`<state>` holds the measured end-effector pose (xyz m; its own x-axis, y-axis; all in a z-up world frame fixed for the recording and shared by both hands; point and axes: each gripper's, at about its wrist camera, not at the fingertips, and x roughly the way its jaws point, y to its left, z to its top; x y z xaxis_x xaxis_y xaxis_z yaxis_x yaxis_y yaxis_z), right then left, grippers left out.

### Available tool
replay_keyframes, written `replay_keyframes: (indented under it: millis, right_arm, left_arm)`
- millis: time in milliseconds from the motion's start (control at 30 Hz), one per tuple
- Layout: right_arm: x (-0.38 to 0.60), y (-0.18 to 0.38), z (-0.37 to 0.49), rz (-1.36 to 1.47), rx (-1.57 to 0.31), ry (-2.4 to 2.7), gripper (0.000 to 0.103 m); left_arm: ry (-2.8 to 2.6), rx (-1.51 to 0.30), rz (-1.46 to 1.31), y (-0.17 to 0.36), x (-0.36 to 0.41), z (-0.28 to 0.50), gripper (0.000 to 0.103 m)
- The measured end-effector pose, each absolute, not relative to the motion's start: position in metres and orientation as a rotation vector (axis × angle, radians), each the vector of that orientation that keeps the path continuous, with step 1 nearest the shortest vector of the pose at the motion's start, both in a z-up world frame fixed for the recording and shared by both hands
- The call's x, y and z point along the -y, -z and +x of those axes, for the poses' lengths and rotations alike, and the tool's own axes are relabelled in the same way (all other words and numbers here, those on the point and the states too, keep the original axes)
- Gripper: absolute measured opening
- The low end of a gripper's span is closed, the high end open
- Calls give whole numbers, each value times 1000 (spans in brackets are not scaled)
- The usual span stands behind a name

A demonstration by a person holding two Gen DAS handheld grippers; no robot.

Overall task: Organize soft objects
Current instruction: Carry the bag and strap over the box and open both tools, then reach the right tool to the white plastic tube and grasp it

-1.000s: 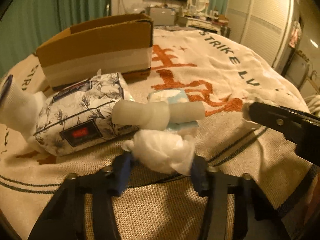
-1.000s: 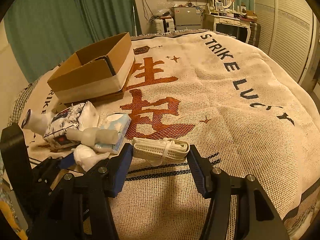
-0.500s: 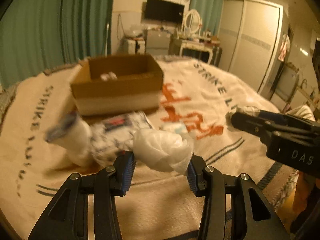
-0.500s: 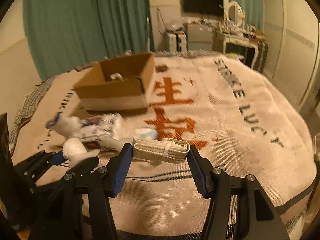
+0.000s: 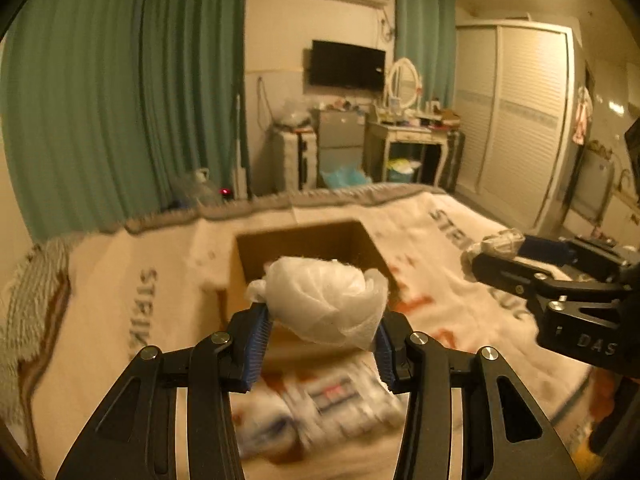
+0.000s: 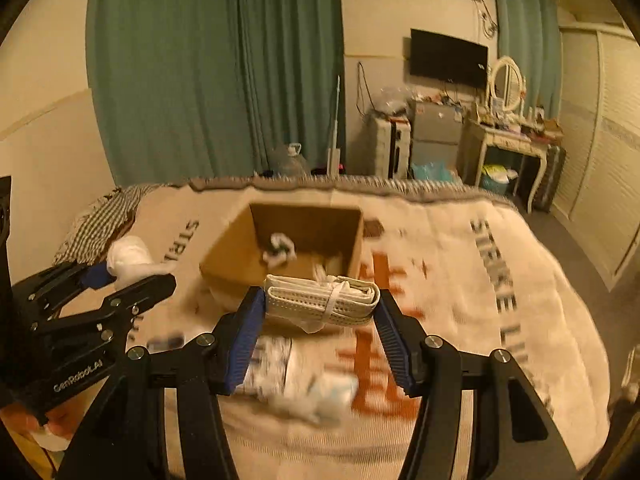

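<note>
My left gripper [image 5: 322,344] is shut on a crumpled white plastic bag [image 5: 324,304], held up in the air in front of the open cardboard box [image 5: 304,240]. My right gripper [image 6: 320,328] is shut on a folded stack of white face masks [image 6: 320,300] tied with their ear loop, also raised before the box [image 6: 236,252]. A small white crumpled item [image 6: 278,250] lies inside the box. In the right wrist view the left gripper [image 6: 116,280] shows at the left with the white bag [image 6: 128,258]; in the left wrist view the right gripper [image 5: 516,264] shows at the right.
A cream blanket [image 6: 500,280] with orange characters and dark lettering covers the bed. A floral tissue pack [image 5: 332,400] and a pale blue packet [image 6: 332,394] lie blurred below the grippers. Green curtains, a TV, a dressing table and a wardrobe stand beyond the bed.
Both grippers have risen from the blanket with their loads and tilted up toward the box. The tissue pack and other items stayed on the bed and dropped low in both views.
</note>
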<state>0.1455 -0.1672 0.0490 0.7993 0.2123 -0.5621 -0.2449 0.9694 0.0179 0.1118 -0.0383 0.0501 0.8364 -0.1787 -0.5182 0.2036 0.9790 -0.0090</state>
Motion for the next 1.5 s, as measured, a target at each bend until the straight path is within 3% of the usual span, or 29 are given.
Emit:
replay_keyframes:
  millis: [167, 367, 733, 767, 833, 900, 1200, 1300, 1400, 1500]
  right_arm:
    - [149, -52, 215, -53, -602, -286, 56]
    - [136, -11, 308, -7, -685, -329, 56]
    - [133, 63, 374, -20, -803, -325, 56]
    - [136, 66, 373, -22, -799, -304, 57]
    - [144, 67, 370, 1, -799, -282, 69]
    - [148, 60, 366, 13, -793, -268, 77]
    - [160, -35, 290, -43, -678, -234, 77]
    - [161, -71, 255, -77, -638, -218, 77]
    - [160, -106, 216, -95, -608, -187, 78]
    - [158, -133, 178, -118, -573, -174, 86]
  left_arm:
    - [185, -565, 46, -36, 21, 178, 44]
    - [174, -629, 75, 5, 13, 250, 44]
    - [233, -743, 16, 54, 16, 303, 47]
    - [228, -754, 19, 55, 17, 303, 53]
    - [216, -747, 39, 53, 18, 297, 67]
    - [189, -728, 55, 47, 17, 288, 74]
    - [127, -583, 79, -55, 0, 219, 75]
    - [112, -523, 69, -97, -6, 186, 95]
    - [110, -475, 66, -130, -13, 159, 95]
    - [117, -428, 56, -156, -20, 127, 95]
